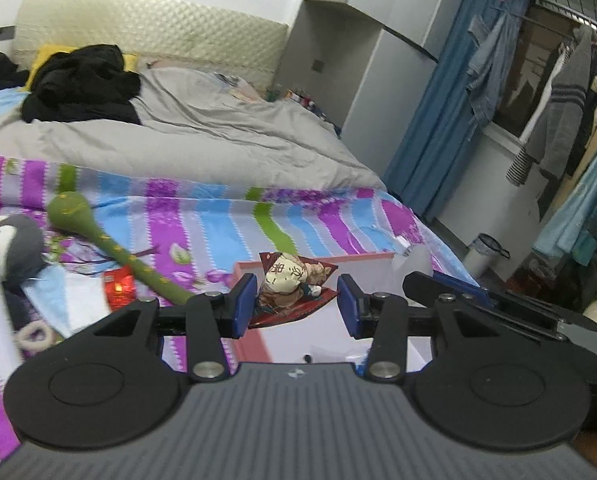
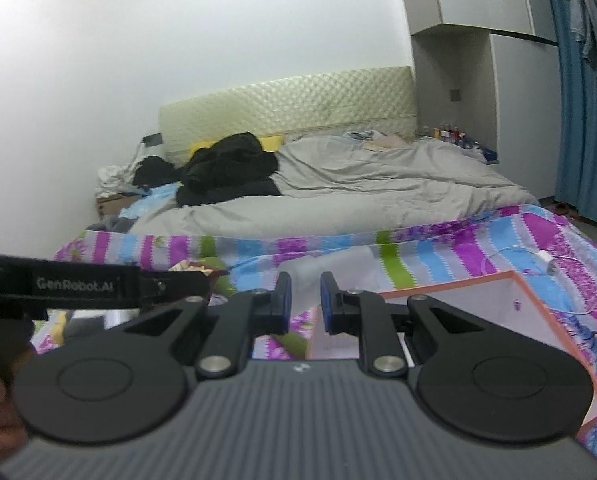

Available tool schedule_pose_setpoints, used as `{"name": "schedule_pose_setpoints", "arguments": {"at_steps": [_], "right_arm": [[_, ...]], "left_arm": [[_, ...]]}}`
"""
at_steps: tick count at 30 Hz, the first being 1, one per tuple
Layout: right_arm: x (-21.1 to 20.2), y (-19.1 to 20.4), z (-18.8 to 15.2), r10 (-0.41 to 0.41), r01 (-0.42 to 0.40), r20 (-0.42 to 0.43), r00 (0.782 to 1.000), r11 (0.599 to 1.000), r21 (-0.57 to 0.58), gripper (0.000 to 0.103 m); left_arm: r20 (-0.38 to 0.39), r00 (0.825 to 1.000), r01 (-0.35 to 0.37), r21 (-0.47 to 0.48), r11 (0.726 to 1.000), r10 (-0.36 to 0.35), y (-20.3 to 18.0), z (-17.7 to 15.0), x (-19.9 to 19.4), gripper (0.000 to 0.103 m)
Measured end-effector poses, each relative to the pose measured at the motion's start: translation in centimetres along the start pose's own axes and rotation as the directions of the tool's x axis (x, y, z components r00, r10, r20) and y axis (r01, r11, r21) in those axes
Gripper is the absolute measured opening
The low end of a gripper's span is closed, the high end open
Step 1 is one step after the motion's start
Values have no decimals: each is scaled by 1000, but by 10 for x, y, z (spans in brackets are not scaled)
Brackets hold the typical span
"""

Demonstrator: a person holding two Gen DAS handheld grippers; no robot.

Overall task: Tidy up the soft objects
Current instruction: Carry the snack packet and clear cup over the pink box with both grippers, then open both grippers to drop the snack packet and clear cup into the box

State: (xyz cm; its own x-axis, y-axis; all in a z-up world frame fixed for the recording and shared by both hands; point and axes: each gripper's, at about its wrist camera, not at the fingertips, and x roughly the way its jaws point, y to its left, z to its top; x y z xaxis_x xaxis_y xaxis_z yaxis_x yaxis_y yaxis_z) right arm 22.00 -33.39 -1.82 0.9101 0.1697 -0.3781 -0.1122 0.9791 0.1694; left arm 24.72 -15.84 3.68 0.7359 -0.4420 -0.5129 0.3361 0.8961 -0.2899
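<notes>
My left gripper [image 1: 296, 304] is open above a pink-rimmed white box [image 1: 362, 258]. A small plush figure [image 1: 288, 282] with red cloth sits between its blue pads, not gripped, over the box. A green soft mallet [image 1: 110, 244] and a grey penguin plush [image 1: 12, 246] lie on the striped sheet to the left. My right gripper [image 2: 305, 300] is open by a narrow gap and empty, above the box's left edge [image 2: 510, 280]. A translucent white roll [image 2: 330, 270] lies just beyond its fingers.
The bed has a striped purple-blue sheet [image 1: 226, 216], a grey duvet [image 1: 202, 132] and black clothes [image 1: 82, 80] near the headboard. A white charger cable [image 2: 546, 260] lies right of the box. A small bin [image 1: 484, 254] and hanging clothes stand by the window.
</notes>
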Motion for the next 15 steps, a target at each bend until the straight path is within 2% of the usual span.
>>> {"name": "schedule_pose_setpoints", "arguments": {"at_steps": [7, 11, 15], "right_arm": [[22, -47, -11, -77, 82, -83, 994, 995, 51, 19], [37, -70, -23, -140, 151, -165, 976, 987, 57, 19], [53, -93, -35, -173, 194, -243, 954, 979, 62, 19]], "left_arm": [[-86, 996, 25, 64, 998, -19, -37, 3, 59, 50], [-141, 990, 35, 86, 996, -22, -52, -4, 96, 50], [-217, 976, 53, 107, 993, -29, -64, -13, 131, 50]]}}
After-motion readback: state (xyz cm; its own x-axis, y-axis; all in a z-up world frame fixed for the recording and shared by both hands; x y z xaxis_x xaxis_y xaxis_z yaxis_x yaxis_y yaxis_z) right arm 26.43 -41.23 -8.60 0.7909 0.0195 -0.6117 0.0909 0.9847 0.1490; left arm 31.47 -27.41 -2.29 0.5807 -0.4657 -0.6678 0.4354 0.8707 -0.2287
